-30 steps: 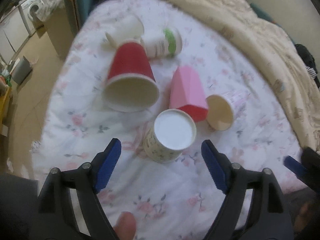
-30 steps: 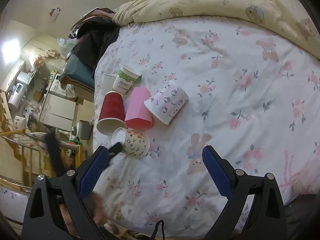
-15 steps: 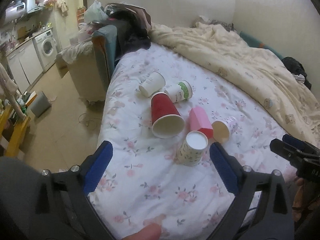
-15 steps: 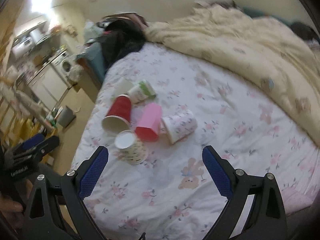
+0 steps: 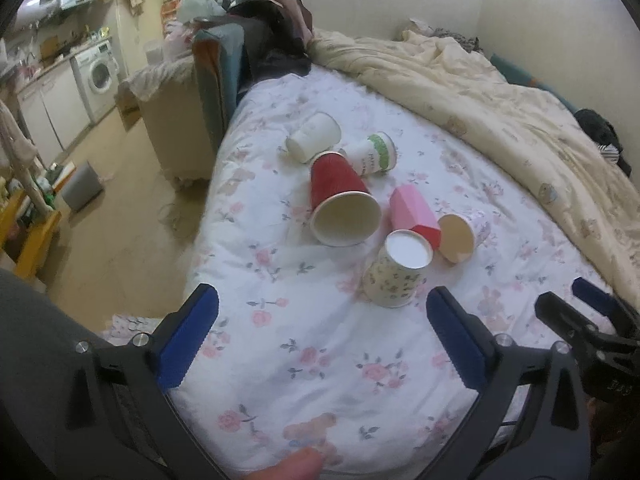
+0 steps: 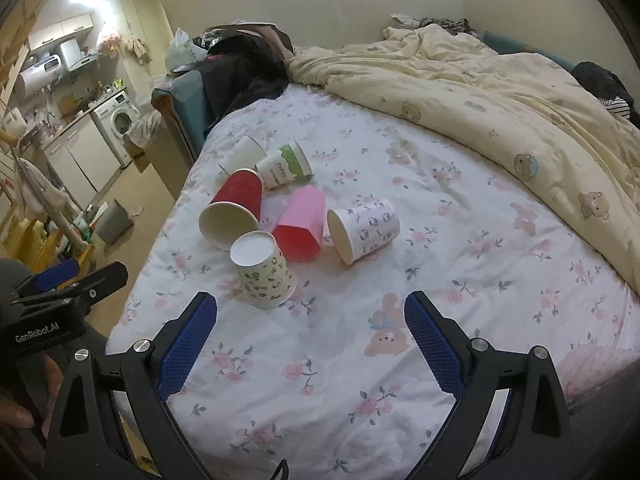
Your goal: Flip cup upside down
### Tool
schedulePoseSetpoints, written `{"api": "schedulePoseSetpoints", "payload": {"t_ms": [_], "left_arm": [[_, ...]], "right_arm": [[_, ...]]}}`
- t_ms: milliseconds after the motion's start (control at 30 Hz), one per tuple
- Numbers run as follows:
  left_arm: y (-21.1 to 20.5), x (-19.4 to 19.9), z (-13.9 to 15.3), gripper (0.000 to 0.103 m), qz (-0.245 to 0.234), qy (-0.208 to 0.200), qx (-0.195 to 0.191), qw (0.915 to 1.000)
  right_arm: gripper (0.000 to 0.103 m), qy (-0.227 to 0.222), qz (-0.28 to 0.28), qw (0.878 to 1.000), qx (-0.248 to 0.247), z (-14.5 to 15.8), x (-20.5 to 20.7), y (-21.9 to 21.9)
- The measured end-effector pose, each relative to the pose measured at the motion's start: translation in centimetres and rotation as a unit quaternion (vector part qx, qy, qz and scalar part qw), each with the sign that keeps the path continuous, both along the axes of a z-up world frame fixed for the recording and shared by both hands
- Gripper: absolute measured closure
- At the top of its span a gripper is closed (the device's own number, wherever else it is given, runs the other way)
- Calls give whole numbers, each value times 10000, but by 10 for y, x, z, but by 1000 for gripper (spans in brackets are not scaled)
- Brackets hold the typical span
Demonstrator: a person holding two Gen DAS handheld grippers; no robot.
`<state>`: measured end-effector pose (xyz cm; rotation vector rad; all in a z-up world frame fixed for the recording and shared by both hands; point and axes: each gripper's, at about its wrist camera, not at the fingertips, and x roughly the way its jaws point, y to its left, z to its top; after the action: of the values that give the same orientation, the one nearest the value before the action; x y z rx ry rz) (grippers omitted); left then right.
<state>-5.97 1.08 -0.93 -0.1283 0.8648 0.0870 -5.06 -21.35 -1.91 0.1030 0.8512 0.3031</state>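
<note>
Several paper cups sit in a cluster on the floral bed sheet (image 5: 304, 344). A patterned cup (image 5: 396, 272) (image 6: 265, 276) stands upside down, white base up. A red cup (image 5: 340, 200) (image 6: 236, 208), a pink cup (image 5: 414, 212) (image 6: 302, 224), a kitten-print cup (image 5: 460, 234) (image 6: 364, 228), a green-banded cup (image 5: 370, 154) (image 6: 286, 164) and a white cup (image 5: 312, 138) (image 6: 246, 150) lie on their sides. My left gripper (image 5: 320, 336) is open and empty, near of the upside-down cup. My right gripper (image 6: 310, 338) is open and empty, near of the cluster.
A cream quilt (image 5: 500, 112) (image 6: 480, 92) covers the far and right part of the bed. The bed's left edge drops to the floor, where a grey bin (image 5: 82, 190) stands. A dark clothes pile (image 6: 240, 72) lies at the bed's far left corner.
Both grippers have pulled back and up from the cups; the views now take in the whole bed. The patterned cup stands upside down, free of the left gripper's fingers.
</note>
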Motion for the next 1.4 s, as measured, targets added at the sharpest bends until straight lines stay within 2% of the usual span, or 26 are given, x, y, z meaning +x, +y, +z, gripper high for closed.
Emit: {"api": "schedulePoseSetpoints", "payload": {"t_ms": [567, 1400], "left_arm": [[-6, 1, -5, 0, -75, 127, 10, 9999], [-8, -1, -7, 0, -77, 108, -10, 9999]], "right_arm": [[6, 1, 23, 10000, 37, 0, 0, 2], [6, 87, 3, 10000, 46, -4, 0, 1]]}}
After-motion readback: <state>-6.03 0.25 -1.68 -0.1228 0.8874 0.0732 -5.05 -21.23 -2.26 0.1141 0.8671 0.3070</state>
